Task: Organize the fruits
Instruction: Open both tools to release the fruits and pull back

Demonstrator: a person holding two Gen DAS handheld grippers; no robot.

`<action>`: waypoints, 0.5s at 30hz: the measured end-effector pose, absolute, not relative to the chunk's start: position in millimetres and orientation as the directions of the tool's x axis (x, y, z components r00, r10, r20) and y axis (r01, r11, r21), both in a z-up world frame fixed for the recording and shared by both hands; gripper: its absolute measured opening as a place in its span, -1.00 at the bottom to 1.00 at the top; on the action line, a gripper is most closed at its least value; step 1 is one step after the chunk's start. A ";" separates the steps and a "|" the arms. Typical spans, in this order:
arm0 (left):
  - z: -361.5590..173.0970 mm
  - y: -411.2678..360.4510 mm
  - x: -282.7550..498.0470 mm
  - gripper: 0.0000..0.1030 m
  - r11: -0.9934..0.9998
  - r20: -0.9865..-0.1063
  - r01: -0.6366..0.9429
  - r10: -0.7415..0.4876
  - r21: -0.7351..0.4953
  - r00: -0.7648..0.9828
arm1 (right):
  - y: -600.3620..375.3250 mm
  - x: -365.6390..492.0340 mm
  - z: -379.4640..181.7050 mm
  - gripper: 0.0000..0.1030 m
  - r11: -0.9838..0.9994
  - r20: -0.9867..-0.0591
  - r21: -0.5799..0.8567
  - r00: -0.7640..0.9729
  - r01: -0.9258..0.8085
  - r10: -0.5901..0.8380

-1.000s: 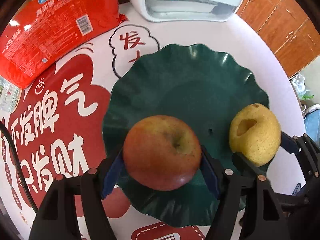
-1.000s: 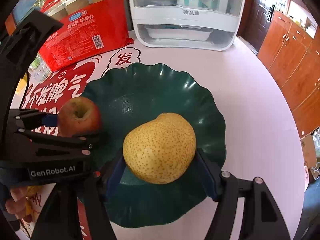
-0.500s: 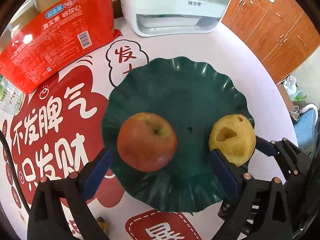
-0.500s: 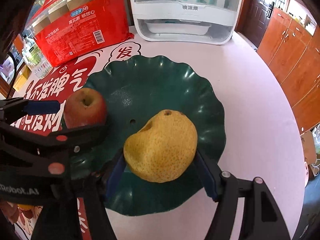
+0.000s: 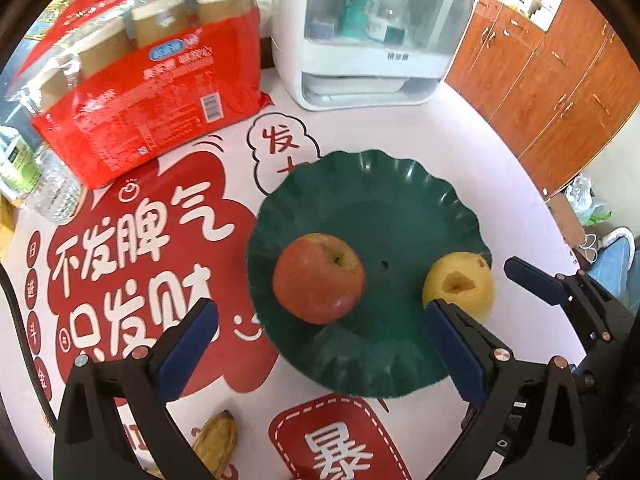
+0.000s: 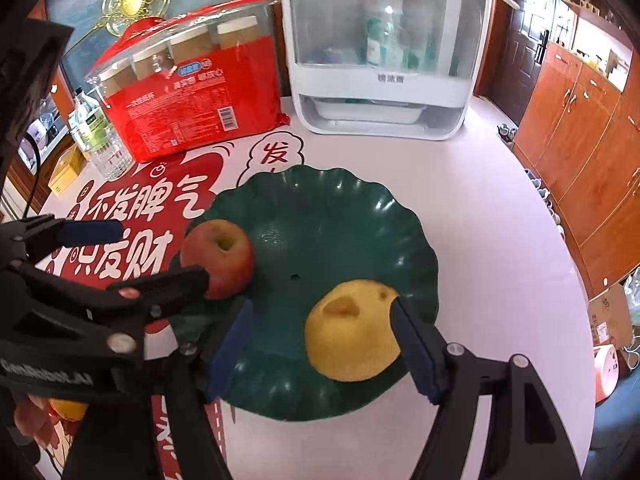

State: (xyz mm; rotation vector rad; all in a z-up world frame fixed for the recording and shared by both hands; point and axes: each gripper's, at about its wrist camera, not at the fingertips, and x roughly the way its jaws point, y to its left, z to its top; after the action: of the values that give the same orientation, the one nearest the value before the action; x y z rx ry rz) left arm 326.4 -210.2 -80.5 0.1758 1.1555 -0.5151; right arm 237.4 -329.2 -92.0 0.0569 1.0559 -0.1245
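Note:
A red apple (image 5: 320, 278) and a yellow pear (image 5: 458, 284) with a dent in its side lie on the dark green scalloped plate (image 5: 360, 184). My left gripper (image 5: 320, 346) hangs above the apple, jaws opening wide, its pads clear of the fruit. In the right wrist view the pear (image 6: 352, 344) rests on the plate (image 6: 320, 200) between the jaws of my right gripper (image 6: 322, 348), which are opening. Its left pad stands clear of the pear and its right pad is close against it. The apple (image 6: 220, 260) sits behind my left gripper (image 6: 160, 254).
A banana (image 5: 216, 440) lies on the red-printed tablecloth (image 5: 132, 260) near the front edge. At the back stand a red bag of paper cups (image 5: 152, 92), a white appliance (image 5: 372, 40) and a water bottle (image 5: 52, 192). Wooden cabinets (image 5: 560, 80) stand beyond the table's right edge.
My left gripper let go of the apple, spread its jaws and rose. The right gripper also rose and loosened on the pear, which turned its dented side up.

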 end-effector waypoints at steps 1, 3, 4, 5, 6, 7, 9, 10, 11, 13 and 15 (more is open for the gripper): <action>-77.1 -206.3 324.6 0.99 0.872 -0.903 0.472 -0.299 -0.127 0.308 | -327.4 235.4 -89.5 0.39 0.992 -0.870 -0.010 0.488 0.128 -0.072; -69.6 -198.9 319.5 0.99 0.876 -0.899 0.467 -0.298 -0.124 0.320 | -323.8 229.0 -82.9 0.39 0.992 -0.868 0.003 0.493 0.129 -0.061; -65.4 -194.6 316.3 0.99 0.877 -0.897 0.465 -0.298 -0.123 0.325 | -322.2 225.1 -79.7 0.39 0.991 -0.867 0.010 0.496 0.130 -0.057; -61.4 -189.9 312.5 0.99 0.879 -0.895 0.462 -0.298 -0.122 0.330 | -320.1 220.6 -76.4 0.39 0.991 -0.865 0.017 0.500 0.130 -0.051; -55.2 -183.0 306.1 0.99 0.883 -0.892 0.454 -0.296 -0.119 0.341 | -317.4 214.6 -71.6 0.39 0.991 -0.862 0.023 0.505 0.130 -0.047; -52.2 -179.7 303.2 0.99 0.884 -0.890 0.451 -0.296 -0.119 0.346 | -315.2 210.2 -68.4 0.39 0.991 -0.860 0.025 0.508 0.129 -0.045; -42.0 -169.0 290.8 0.99 0.888 -0.885 0.445 -0.296 -0.116 0.360 | -309.8 199.1 -60.6 0.39 0.992 -0.856 0.029 0.516 0.125 -0.040; -35.7 -163.1 283.1 0.99 0.890 -0.881 0.441 -0.295 -0.113 0.371 | -306.6 192.1 -55.4 0.39 0.992 -0.852 0.033 0.522 0.122 -0.036; -31.6 -159.2 278.0 0.99 0.891 -0.878 0.440 -0.295 -0.110 0.378 | -303.6 185.5 -50.3 0.39 0.992 -0.848 0.037 0.529 0.118 -0.031; -19.8 -148.4 260.1 0.99 0.895 -0.870 0.435 -0.288 -0.096 0.401 | -297.5 171.4 -39.3 0.39 0.992 -0.839 0.051 0.544 0.114 -0.019; -10.3 -140.7 244.2 0.99 0.898 -0.861 0.432 -0.282 -0.081 0.424 | -293.0 160.9 -32.3 0.39 0.992 -0.834 0.063 0.552 0.113 -0.010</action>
State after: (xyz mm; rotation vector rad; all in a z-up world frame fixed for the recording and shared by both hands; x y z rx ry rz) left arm 244.2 -140.7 -10.3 0.1613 1.0421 -0.4494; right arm 160.9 -293.0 -32.3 0.1132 0.9836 -0.0727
